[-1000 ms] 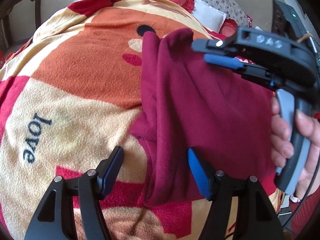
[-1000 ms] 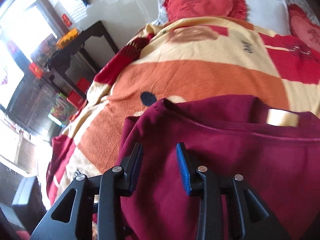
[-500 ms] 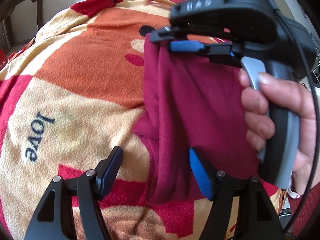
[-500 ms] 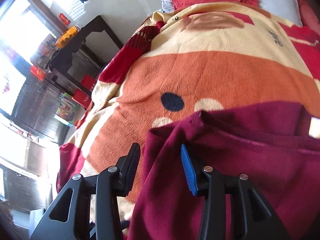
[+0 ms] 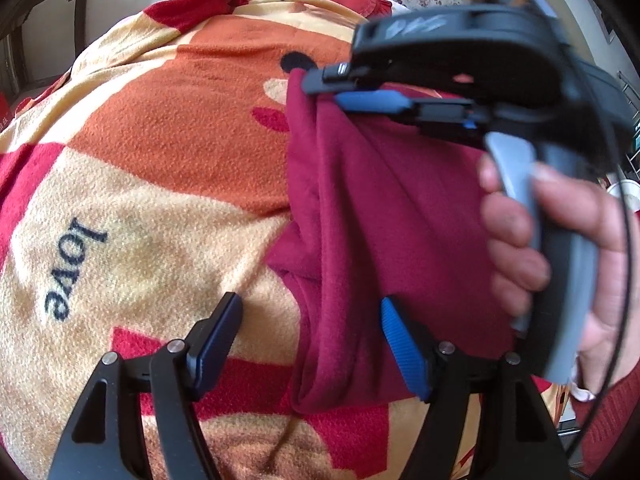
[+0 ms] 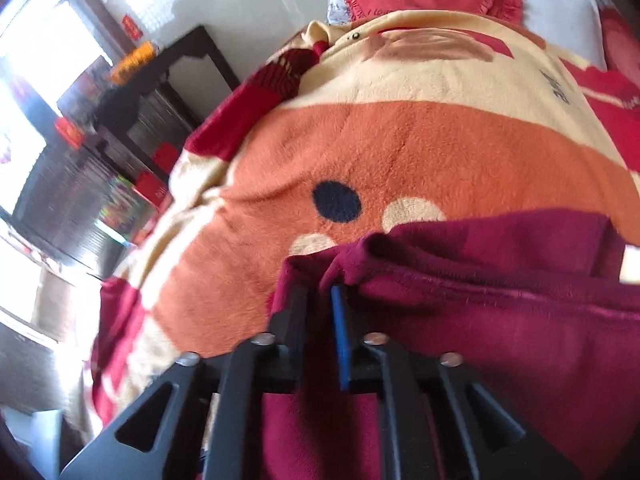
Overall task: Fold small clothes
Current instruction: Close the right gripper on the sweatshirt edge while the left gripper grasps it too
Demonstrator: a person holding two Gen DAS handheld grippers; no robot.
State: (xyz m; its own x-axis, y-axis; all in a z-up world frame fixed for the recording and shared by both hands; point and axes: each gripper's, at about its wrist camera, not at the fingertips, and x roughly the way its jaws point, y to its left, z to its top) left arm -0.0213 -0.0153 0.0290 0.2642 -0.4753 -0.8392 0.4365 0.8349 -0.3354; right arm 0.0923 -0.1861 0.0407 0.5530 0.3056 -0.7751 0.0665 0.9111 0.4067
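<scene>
Left wrist view: the left hand-held gripper (image 5: 310, 334) is spread wide and opening, the maroon garment (image 5: 384, 216) lying on the blanket (image 5: 168, 140) between its fingers, unpinched. Right wrist view: the right hand-held gripper (image 6: 320, 312), nearly closed, jaws easing apart, pinches the garment's folded edge.

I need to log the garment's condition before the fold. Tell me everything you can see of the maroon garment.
The maroon garment looks like soft fleece, folded lengthwise into a long bundle with rolled edges. It lies on the patterned blanket. A pale label shows at one end. The right gripper pinches its far corner, though its jaws are opening. The left gripper straddles the near edge, not pressing it, jaws opening.
</scene>
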